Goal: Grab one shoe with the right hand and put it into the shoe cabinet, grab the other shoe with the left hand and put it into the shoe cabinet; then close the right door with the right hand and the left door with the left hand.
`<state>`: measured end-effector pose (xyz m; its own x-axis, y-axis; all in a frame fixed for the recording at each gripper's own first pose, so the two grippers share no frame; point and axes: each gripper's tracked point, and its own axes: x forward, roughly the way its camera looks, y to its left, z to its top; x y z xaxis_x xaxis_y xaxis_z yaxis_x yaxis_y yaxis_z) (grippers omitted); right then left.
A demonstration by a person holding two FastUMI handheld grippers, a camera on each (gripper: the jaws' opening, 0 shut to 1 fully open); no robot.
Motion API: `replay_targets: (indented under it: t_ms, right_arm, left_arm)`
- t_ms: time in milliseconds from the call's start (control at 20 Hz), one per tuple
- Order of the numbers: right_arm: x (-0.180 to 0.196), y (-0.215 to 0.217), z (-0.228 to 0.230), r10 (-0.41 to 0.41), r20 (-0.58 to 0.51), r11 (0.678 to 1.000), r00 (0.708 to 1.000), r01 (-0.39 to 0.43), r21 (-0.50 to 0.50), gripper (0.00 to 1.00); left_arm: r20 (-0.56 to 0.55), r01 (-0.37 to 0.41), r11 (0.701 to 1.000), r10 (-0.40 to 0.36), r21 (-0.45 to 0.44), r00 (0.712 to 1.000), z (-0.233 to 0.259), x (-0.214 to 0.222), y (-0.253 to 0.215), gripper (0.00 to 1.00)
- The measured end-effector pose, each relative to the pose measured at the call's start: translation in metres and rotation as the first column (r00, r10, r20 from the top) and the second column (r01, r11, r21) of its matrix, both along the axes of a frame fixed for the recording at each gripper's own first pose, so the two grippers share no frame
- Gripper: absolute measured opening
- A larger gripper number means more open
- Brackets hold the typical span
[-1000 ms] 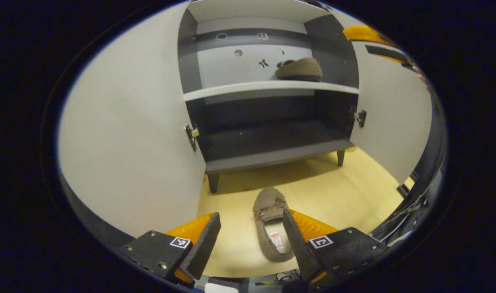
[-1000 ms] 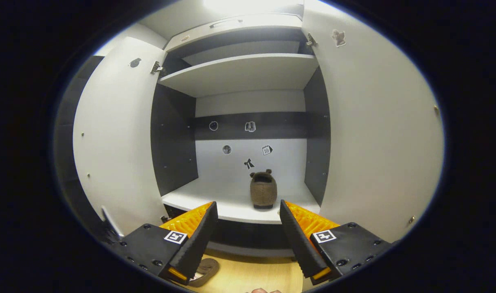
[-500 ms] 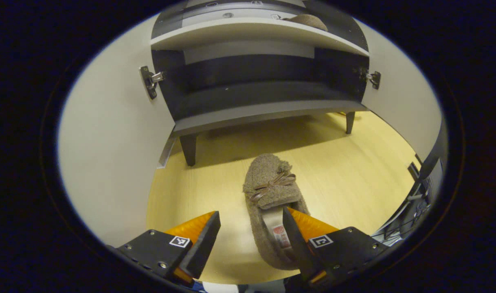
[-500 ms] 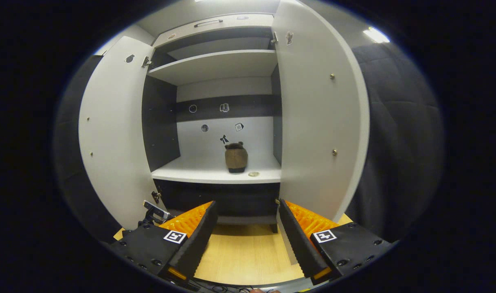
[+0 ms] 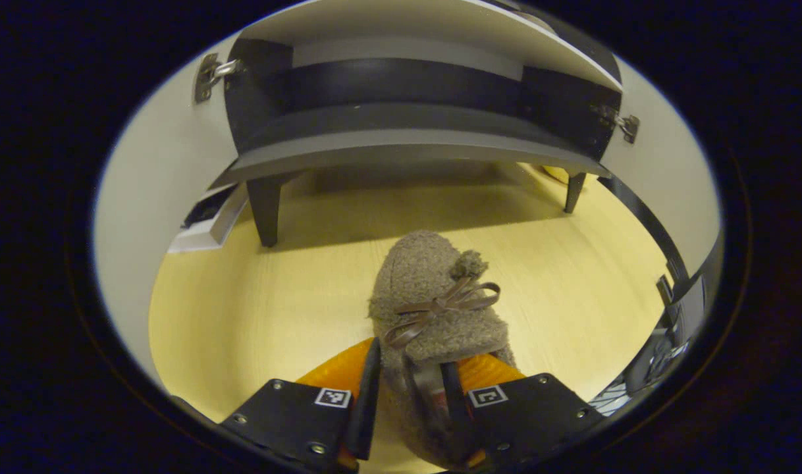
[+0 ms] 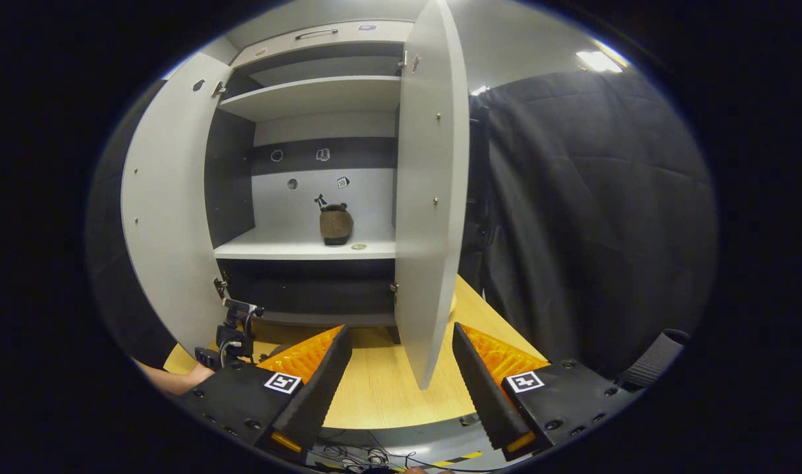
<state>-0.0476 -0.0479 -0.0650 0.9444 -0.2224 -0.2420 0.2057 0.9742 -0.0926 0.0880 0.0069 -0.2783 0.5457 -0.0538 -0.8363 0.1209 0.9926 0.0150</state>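
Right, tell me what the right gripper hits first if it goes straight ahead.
Probably the front edge of the open white right cabinet door, which stands directly between the open right gripper fingers' line; depth is unclear.

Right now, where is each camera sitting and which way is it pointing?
Left gripper view: low over the floor, facing the cabinet's base; its fingers pinch the fuzzy shoe.
Right gripper view: farther back and higher, facing the open cabinet; its fingers are apart, near the right door.
Shared: the cabinet and floor.
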Motion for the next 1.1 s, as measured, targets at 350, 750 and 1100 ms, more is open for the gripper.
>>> replay_targets:
  t_ms: [350, 750, 1100]
  right_arm:
    - [-0.019, -0.055, 0.028, -0.105, 0.095, 0.993, 0.99, 0.108, -0.037, 0.98]
    - [-0.02, -0.14, 0.019, -0.207, 0.09, 0.978, 0.974, 0.204, 0.044, 0.97]
    - [0.0, -0.196, 0.019, -0.229, 0.115, 0.97, 0.967, 0.216, 0.115, 0.92]
  left_arm:
    - [0.001, -0.045, 0.998, 0.045, 0.037, 0.999, -0.009, 0.007, 0.011, 0.19]
    - [-0.031, -0.134, 0.99, 0.135, 0.032, 0.99, -0.015, 0.007, 0.003, 0.03]
    - [0.004, -0.199, 0.98, 0.199, 0.002, 0.98, 0.019, 0.017, 0.022, 0.02]
